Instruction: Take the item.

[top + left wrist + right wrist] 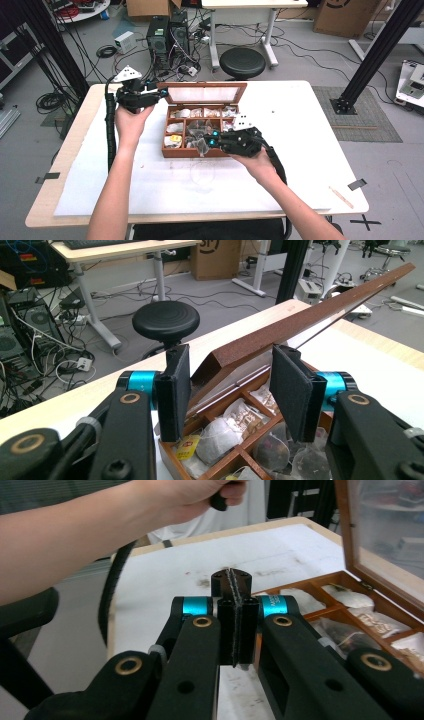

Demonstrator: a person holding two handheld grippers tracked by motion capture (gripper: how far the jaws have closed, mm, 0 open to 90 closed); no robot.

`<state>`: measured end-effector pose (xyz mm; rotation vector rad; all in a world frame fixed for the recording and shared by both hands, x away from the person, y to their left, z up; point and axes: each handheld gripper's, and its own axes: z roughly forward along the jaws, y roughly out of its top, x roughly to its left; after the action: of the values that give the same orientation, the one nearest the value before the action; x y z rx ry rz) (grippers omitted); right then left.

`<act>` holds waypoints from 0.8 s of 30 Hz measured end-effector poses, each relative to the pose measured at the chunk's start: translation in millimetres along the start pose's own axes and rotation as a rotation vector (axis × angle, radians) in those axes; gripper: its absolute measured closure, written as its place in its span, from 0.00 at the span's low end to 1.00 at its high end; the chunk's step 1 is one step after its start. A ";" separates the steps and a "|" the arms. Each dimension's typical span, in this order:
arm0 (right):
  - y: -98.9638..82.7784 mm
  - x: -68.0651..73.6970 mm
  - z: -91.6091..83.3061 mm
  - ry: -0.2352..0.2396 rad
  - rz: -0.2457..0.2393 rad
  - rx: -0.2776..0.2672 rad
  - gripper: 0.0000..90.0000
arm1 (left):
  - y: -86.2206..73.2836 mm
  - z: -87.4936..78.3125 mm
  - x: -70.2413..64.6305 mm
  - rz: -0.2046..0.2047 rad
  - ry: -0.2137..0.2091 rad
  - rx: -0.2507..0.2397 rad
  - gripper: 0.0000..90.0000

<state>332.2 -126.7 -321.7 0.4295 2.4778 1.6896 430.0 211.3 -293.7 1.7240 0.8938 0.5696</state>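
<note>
Reddish-brown wood frames the scene: a compartmented tea box (192, 150) sits mid-table on a white cloth (300, 130), its glass-paned lid (202, 93) tilted up and back at twelve o'clock. The left gripper (159, 95) appears to be why the lid stays up — in the left gripper view its jaws stand part-way open astride the lid's corner edge (300, 325), one pad on either side of the wood; whether the pads (176, 390) actually press on it cannot be told. That presumably leaves the compartments free for the other hand.

The right gripper (212, 138) hovers low over the box's front row, reaching in from about four o'clock. Its jaws are pressed flat together with nothing visible between them in the right gripper view (235, 625). Wrapped tea bags (217, 437) fill the compartments just beneath and beyond its tips — near, though not gripped.

A black stool (242, 62) stands off the table's far edge at twelve o'clock.
</note>
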 end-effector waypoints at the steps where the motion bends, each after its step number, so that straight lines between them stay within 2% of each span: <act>1: -0.7 1.9 -0.8 0.004 -0.005 -0.001 1.00 | 0.0 0.0 0.0 0.000 0.000 0.000 0.57; 5: -4.3 9.0 -4.0 0.038 -0.008 -0.010 1.00 | 0.0 -0.2 -0.1 0.001 -0.001 0.001 0.57; 14: -14.4 18.4 -8.5 0.069 -0.012 -0.016 1.00 | 0.0 0.0 0.0 0.000 -0.001 0.000 0.57; 24: -26.6 26.4 -4.4 0.105 -0.014 0.011 1.00 | 0.0 0.1 0.0 0.000 0.000 -0.001 0.57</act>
<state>301.4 -131.9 -343.0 0.3321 2.5571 1.7372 430.1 211.2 -293.7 1.7232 0.8939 0.5701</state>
